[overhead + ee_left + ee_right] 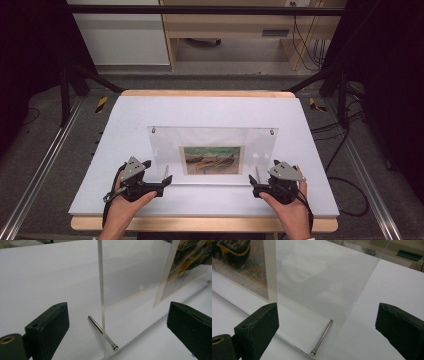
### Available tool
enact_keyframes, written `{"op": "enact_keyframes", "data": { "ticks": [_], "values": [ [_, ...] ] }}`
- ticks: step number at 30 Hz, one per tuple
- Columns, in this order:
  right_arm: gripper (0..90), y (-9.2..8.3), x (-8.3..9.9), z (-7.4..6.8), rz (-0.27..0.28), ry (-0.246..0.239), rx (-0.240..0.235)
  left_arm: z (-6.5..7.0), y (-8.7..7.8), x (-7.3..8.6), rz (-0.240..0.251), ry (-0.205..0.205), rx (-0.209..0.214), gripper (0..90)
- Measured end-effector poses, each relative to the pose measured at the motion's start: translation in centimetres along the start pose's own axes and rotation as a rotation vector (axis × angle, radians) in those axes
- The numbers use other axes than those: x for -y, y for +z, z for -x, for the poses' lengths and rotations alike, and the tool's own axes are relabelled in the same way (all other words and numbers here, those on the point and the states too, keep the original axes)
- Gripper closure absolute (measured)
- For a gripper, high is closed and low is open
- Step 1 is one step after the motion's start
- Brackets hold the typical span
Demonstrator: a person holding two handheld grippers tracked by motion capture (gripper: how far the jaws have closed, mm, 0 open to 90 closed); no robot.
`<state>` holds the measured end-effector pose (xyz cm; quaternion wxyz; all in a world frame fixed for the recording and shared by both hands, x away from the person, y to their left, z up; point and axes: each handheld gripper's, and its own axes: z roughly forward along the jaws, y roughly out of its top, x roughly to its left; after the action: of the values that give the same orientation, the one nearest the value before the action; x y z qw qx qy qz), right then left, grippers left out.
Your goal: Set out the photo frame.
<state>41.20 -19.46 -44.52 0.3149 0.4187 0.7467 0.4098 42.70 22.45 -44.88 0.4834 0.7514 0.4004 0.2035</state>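
Clear frame (212,145) upright mid-table, left gripper (167,180) at near-left corner, right gripper (253,181) at near-right, both jaws apart, gripping nothing.

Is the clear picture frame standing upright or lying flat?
Upright: the clear picture frame stands on its lower edge on the table, propped by metal pins.

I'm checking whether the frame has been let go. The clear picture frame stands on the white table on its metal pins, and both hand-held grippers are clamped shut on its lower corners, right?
Not quite. The frame does stand on its pins, but both hand-held grippers, left and right, are open. Each gripper view shows its pads apart, clear of the frame's edge.
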Motion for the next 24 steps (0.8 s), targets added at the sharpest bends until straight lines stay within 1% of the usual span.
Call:
{"op": "enact_keyframes", "data": {
  "ticks": [2,4,7,8,10,14,21,24],
  "values": [
    [4.6,-0.2,-0.1,-0.1,0.014,-0.007,0.000,0.0,0.0,-0.1,0.005,0.000,-0.004,3.8],
    [4.6,-0.3,-0.1,-0.3,0.024,-0.014,-0.002,0.0,-0.2,-0.1,0.014,0.009,-0.007,3.9],
    [4.6,-0.5,-0.1,-0.4,0.028,-0.017,-0.005,0.2,-0.4,-0.1,0.020,0.019,-0.010,4.0],
    [4.7,-0.6,-0.2,-0.4,0.027,-0.011,-0.009,0.2,-0.4,-0.1,0.018,0.028,-0.007,4.0],
    [4.8,-0.7,-0.2,-0.4,0.031,-0.017,-0.006,0.3,-0.5,-0.1,0.018,0.038,-0.011,3.9],
    [5.4,-1.0,-0.3,-0.3,0.044,-0.005,0.000,0.5,-0.7,-0.1,0.029,0.056,-0.009,4.0],
    [5.8,-1.7,-0.2,0.0,0.044,0.021,0.013,0.7,-1.2,-0.1,0.034,0.070,-0.005,4.0],
    [6.3,-2.1,-0.3,0.0,0.055,0.029,0.017,0.8,-1.5,-0.1,0.036,0.077,-0.009,4.1]
  ]
}}
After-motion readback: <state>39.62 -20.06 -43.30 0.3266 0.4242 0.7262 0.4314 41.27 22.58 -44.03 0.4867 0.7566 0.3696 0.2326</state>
